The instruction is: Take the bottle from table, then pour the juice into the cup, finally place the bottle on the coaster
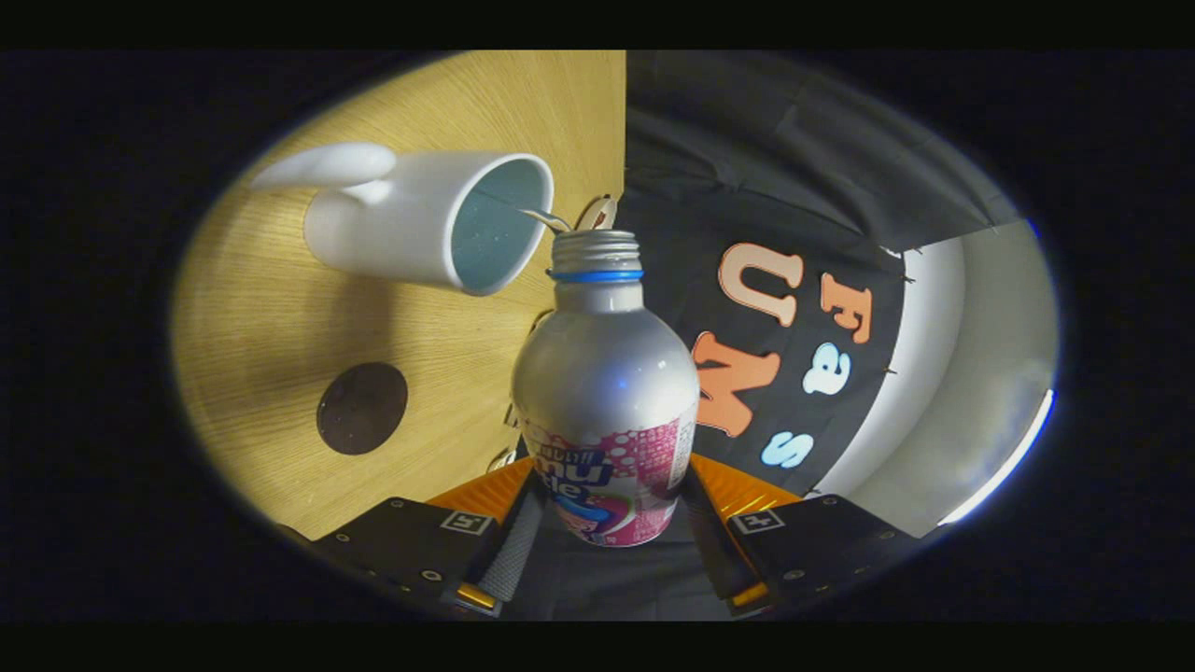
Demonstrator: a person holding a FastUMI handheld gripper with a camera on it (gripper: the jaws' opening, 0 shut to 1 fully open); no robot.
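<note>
Tongs (607, 523) pinching bottle (605, 392) low on its body, one finger (512, 551) pressed to each side of the pink printed label. Bottle silver, uncapped, with threaded neck and blue ring below the threads. Held tipped over, mouth pointed at cup (429, 219). Thin stream (544, 217) running from the mouth across the cup's rim into its opening. Bottle lifted clear of tabletop (280, 308), not touching it.

Cup white, with a broad handle on the side away from the bottle; inside pale blue-green. Standing on the wooden tabletop near its far edge. Rim just beside the bottle mouth; touching or a hair apart, cannot tell.

Coaster (362, 408) dark and round, flat on the tabletop, bare, well apart from the cup and off to the side of the bottle's body. Cup's shadow falling on the wood between cup and coaster.

Beyond the tabletop's edge, black cloth wall (747, 140), and past that a pale curved surface with a bright strip of light. Small pale object peeking out just behind the bottle mouth at the tabletop's edge, too hidden to identify.
</note>
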